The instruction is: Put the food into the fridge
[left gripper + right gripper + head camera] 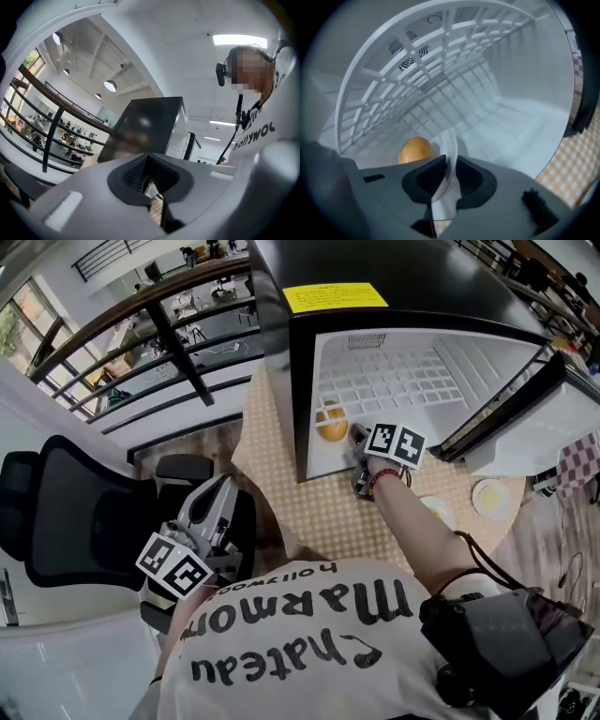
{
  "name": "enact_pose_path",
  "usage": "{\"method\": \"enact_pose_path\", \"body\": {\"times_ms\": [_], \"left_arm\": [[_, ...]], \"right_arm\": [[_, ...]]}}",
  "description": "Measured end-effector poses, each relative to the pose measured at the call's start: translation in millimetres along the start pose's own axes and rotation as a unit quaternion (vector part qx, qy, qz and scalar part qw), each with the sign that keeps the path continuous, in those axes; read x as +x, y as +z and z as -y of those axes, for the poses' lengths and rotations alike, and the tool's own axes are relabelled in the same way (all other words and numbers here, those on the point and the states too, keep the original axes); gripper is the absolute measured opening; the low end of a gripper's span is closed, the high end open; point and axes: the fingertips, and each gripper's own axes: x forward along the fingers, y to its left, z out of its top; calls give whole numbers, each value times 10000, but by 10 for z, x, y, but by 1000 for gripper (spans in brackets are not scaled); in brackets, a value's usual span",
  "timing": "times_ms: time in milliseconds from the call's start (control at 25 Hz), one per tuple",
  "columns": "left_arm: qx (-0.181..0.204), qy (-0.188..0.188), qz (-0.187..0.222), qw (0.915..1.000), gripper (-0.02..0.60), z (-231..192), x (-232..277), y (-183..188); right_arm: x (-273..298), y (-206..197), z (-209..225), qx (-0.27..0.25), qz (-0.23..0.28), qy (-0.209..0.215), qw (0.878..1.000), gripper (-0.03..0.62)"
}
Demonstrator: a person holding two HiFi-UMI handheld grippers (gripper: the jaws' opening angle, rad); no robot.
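Note:
A small black fridge [403,296] stands open on the table, its white inside facing me. An orange round piece of food [331,425] sits on a white plate just inside the fridge floor. My right gripper [359,439] reaches into the opening at the plate. In the right gripper view the food [416,150] lies just beyond the plate's rim [449,145]. That rim passes between the jaws of the right gripper [445,176], which stand apart with dark gaps on both sides. My left gripper [217,493] hangs low at my left side, shut and holding nothing [149,173].
The fridge door [511,423] swings open to the right. A white wire shelf [440,56] spans the fridge above the plate. Two more plates [491,497] [436,510] with pale food sit on the checkered tablecloth [328,512]. A black office chair [84,512] stands at left.

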Motion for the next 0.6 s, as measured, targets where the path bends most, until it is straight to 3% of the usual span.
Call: {"method": "enact_pose_path", "body": {"times_ms": [440,600], "left_arm": [[-20,-20,-31,10000,4,-72,-15,33],[-42,52,-45,10000,5,-114,-65,-14]], "right_arm": [[49,0,-17,-912,-144,-382,9950,107],[98,-43,31,-1430,-354,-625,9871,120]]}}
